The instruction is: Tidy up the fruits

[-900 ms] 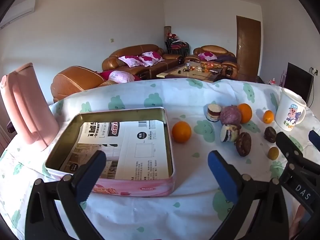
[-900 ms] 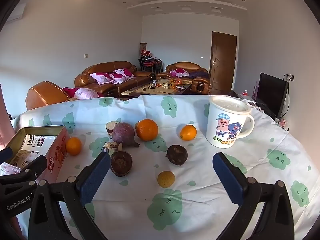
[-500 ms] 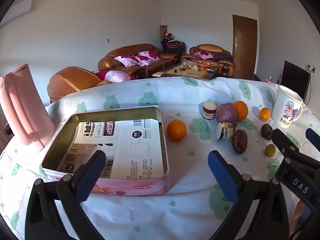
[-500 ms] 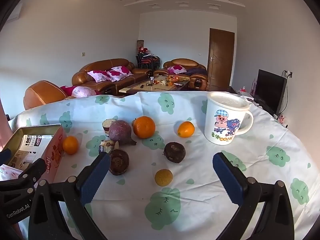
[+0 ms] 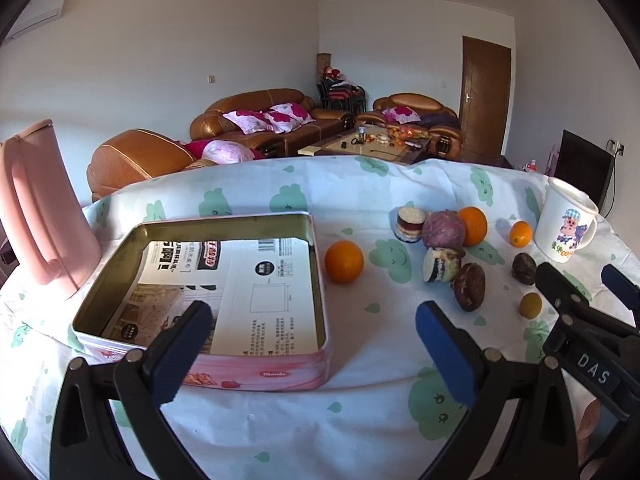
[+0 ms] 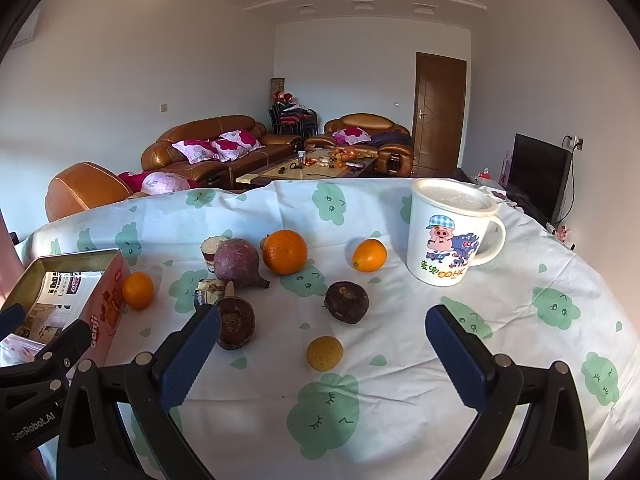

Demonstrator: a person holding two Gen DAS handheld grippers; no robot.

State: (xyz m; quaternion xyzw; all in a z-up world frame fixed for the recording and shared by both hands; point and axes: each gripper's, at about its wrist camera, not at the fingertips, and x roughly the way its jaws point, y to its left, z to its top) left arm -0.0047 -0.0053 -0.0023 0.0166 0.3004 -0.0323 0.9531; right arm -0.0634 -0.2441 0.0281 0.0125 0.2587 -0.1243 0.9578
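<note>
Left tool [image 5: 312, 336]: fingers spread wide, nothing between them, hovering above the near edge of the bench [image 5: 280, 420]. Right tool [image 6: 322, 344]: fingers likewise spread wide, holding nothing, hovering over the near part of the bench.

Items on the bench, which is covered by a white cloth with green cloud prints:

- One open metal tin [image 5: 120, 256], pink outside, lined with printed paper and holding no fruit. It sits on the left side of the bench, under the left tool's left finger in the left wrist view.
- One pink jug [image 5: 36, 208], upright, just left of the tin.
- Three oranges. One [image 5: 344, 261] lies just right of the tin. A larger one [image 6: 285, 251] touches the back of the fruit cluster. A smaller one [image 6: 369, 255] lies near the mug.
- One purple round fruit [image 6: 236, 263] in the middle of the cluster.
- Two dark brown round fruits: one [image 6: 236, 322] beside the right tool's left finger, one [image 6: 346, 302] apart to its right.
- One small yellow fruit [image 6: 325, 353], nearest the right tool, between its fingers in the right wrist view.
- Two cut layered pieces: one [image 5: 409, 223] behind the purple fruit, one [image 5: 440, 266] in front of it.
- One white cartoon mug [image 6: 448, 236], upright with a lid, at the right.
</note>
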